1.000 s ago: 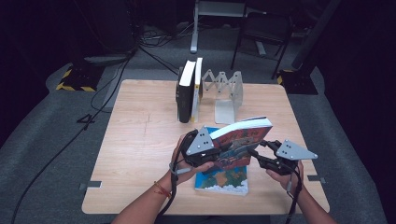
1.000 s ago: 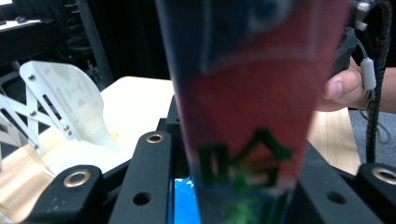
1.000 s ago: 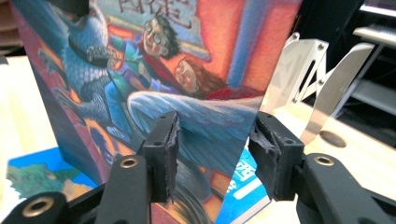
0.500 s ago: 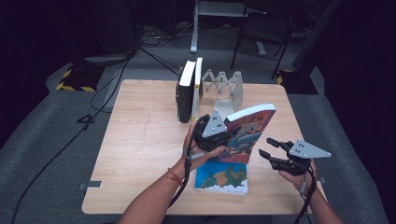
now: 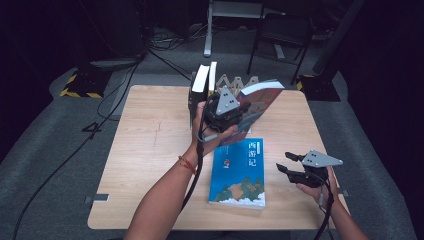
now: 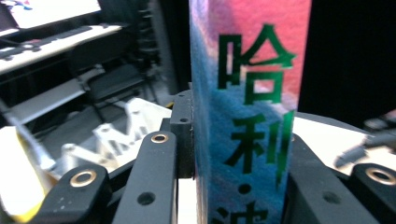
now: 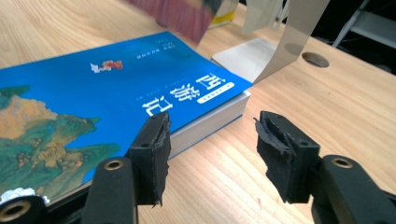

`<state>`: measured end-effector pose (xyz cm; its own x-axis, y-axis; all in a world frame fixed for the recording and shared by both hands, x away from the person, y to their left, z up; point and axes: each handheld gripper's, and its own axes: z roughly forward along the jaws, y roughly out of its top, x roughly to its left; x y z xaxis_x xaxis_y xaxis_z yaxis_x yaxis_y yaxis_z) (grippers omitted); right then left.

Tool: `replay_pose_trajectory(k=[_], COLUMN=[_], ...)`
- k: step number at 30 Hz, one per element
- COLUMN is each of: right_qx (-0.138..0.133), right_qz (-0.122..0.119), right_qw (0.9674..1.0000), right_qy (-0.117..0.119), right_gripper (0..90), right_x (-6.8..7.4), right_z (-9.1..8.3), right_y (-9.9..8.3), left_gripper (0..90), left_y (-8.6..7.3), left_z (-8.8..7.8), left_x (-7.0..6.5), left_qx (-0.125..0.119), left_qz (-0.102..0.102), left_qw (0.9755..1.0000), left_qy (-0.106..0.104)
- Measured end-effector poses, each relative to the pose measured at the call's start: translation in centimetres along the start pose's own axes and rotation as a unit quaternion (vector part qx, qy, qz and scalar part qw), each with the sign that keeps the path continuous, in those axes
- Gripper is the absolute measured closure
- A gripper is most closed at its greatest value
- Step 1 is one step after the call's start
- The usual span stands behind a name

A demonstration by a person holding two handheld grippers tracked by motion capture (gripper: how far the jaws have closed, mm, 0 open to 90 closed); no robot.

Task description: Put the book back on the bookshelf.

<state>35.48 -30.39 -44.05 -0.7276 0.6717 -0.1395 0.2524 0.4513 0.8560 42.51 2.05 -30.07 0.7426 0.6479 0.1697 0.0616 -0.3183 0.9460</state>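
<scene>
Standing upright at the table's far edge, two books (image 5: 204, 86) fill the rack's (image 5: 235, 82) left end; the left gripper (image 5: 239, 111) clamps a red-and-blue paperback (image 5: 260, 102) aloft just right of them — not yet slotted. A blue book (image 5: 239, 172) lies flat nearer, and the right gripper (image 5: 286, 162), jaws just opened and empty, waits beside it.

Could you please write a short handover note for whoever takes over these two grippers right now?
Left gripper: shut on the red and blue book, held up above the table near the book rack.
Right gripper: open, holding nothing, low beside the blue book; its jaws have just been opening.
Done: two books stand in the rack; one book lifted.
Left: probably stand the held book in the rack, then the blue book lying flat.
</scene>
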Motion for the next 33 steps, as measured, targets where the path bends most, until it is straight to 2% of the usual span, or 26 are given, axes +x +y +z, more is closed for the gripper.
replay_pose_trajectory(k=[5,8,10,16,21,22,23,27,28,31,32,33], right_qx=[0.018,0.024,0.028,0.037,0.043,0.042,0.042,0.049,0.05,0.053,0.055,0.055], right_qz=[-0.004,-0.009,-0.009,-0.014,-0.015,-0.017,-0.019,-0.018,-0.019,-0.022,-0.026,-0.026], right_qw=[0.9998,0.9997,0.9996,0.9992,0.999,0.999,0.9989,0.9986,0.9986,0.9983,0.9982,0.9982], right_qy=[-0.002,-0.002,-0.002,-0.001,-0.003,-0.004,-0.004,-0.001,-0.001,-0.003,-0.004,-0.004], right_gripper=[44.4,44.3,44.3,44.5,43.2,43.1,43.0,42.7,42.7,42.4,42.2,42.2], right_x=[0.2,0.3,0.3,0.3,0.4,0.5,0.5,0.6,0.6,0.7,0.8,0.8], right_z=[0.6,0.8,0.8,1.1,1.2,1.2,1.2,1.4,1.5,1.5,1.6,1.6], right_y=[-0.2,-0.3,-0.4,-0.6,-0.6,-0.5,-0.5,-0.6,-0.6,-0.6,-0.6,-0.6], left_gripper=[73.2,73.2,73.2,73.2,73.1,73.2,73.2,73.1,73.2,73.1,73.2,73.1], left_y=[0.3,0.4,0.4,0.2,-0.2,-0.3,-0.4,-0.5,-0.5,-0.6,-0.8,-0.8], left_z=[0.7,1.4,1.8,2.4,3.5,3.7,3.9,4.4,4.9,5.6,6.5,6.5], left_x=[2.0,2.9,3.4,4.3,4.9,5.0,5.1,5.2,5.3,5.3,5.4,5.4], left_qx=[0.021,0.03,0.031,0.034,0.042,0.041,0.043,0.05,0.05,0.046,0.047,0.047], left_qz=[-0.007,-0.007,-0.014,-0.033,-0.053,-0.064,-0.066,-0.065,-0.065,-0.06,-0.067,-0.067], left_qw=[0.9989,0.9972,0.9961,0.9914,0.9853,0.984,0.9838,0.9829,0.9816,0.9806,0.9785,0.9785], left_qy=[0.041,0.068,0.082,0.122,0.157,0.161,0.161,0.165,0.172,0.181,0.189,0.189])
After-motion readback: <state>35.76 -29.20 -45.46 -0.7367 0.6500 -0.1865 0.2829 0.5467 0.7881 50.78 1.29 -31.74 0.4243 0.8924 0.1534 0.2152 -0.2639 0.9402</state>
